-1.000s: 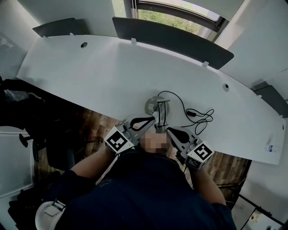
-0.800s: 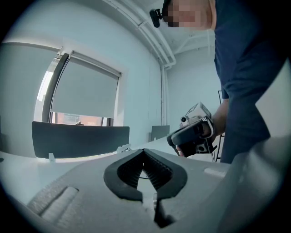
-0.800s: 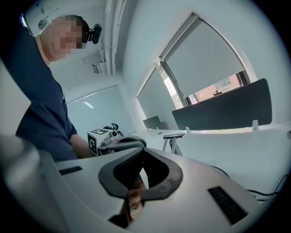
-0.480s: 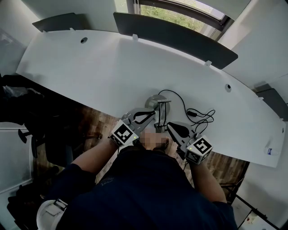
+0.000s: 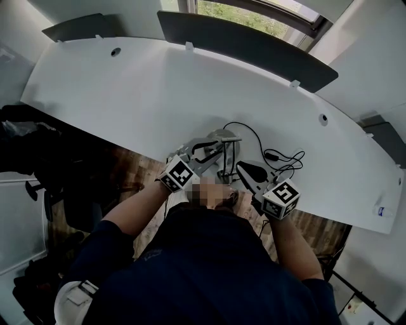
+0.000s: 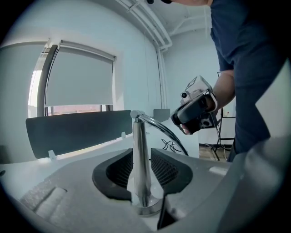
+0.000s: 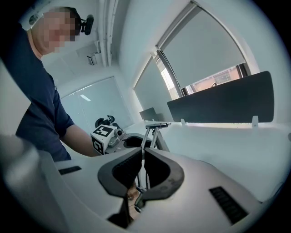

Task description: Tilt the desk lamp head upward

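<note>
A silver desk lamp stands on the white desk near its front edge. Its round base and upright pole show in the left gripper view. My left gripper reaches round that pole; its jaws are opening and the dark pads stand clear of the pole on both sides. My right gripper is just right of the lamp, shut on the lamp's thin arm, which rises from the closed tips to the top joint. The lamp head is hidden.
The lamp's black cable lies coiled on the desk to the right. A dark screen panel runs along the desk's far edge under a window. Wooden floor shows below the front edge.
My left gripper has moved forward from in front of the desk to the lamp pole, and its jaws have parted around it. The right gripper has stayed almost where it was.
</note>
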`<move>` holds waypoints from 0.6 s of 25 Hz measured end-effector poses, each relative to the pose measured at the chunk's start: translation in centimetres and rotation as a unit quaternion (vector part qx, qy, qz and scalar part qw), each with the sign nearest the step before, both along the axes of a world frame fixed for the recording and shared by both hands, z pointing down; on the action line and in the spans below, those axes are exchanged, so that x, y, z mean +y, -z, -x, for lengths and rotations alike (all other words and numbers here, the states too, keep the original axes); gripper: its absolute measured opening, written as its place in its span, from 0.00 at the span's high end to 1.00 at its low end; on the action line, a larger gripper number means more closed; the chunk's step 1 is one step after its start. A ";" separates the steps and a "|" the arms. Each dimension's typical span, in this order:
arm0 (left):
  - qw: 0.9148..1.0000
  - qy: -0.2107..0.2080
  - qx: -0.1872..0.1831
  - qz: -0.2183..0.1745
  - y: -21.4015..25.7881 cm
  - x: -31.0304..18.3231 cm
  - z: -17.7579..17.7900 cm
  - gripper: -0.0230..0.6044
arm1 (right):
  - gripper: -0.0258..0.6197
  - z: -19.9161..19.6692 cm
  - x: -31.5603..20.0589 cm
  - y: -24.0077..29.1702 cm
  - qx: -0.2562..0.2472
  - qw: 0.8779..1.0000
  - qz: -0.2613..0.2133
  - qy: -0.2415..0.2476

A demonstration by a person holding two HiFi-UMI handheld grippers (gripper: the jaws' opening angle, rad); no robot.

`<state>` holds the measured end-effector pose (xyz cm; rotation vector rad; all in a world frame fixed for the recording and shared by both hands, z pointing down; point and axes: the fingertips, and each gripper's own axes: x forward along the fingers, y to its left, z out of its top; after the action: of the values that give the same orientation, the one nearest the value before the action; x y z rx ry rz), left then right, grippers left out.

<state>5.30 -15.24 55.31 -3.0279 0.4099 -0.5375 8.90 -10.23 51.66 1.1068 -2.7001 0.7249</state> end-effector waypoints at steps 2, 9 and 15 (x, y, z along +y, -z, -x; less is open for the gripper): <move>1.000 -0.006 0.000 0.000 -0.1 -0.3 -0.3 0.76 | 0.89 -0.1 -0.3 -0.5 0.001 1.000 0.008 0.001; 0.998 -0.059 -0.004 -0.026 -0.8 -0.9 -1.3 0.71 | 0.77 0.0 -0.7 -1.9 0.001 0.999 0.038 0.028; 0.995 -0.098 0.004 -0.027 -1.3 -0.9 -2.3 0.71 | 0.73 0.8 -0.7 -3.4 -0.002 0.995 0.056 0.084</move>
<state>7.64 -16.16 56.58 -2.9744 0.1233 -0.4922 8.14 -10.90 55.09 0.8426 -2.6778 0.8391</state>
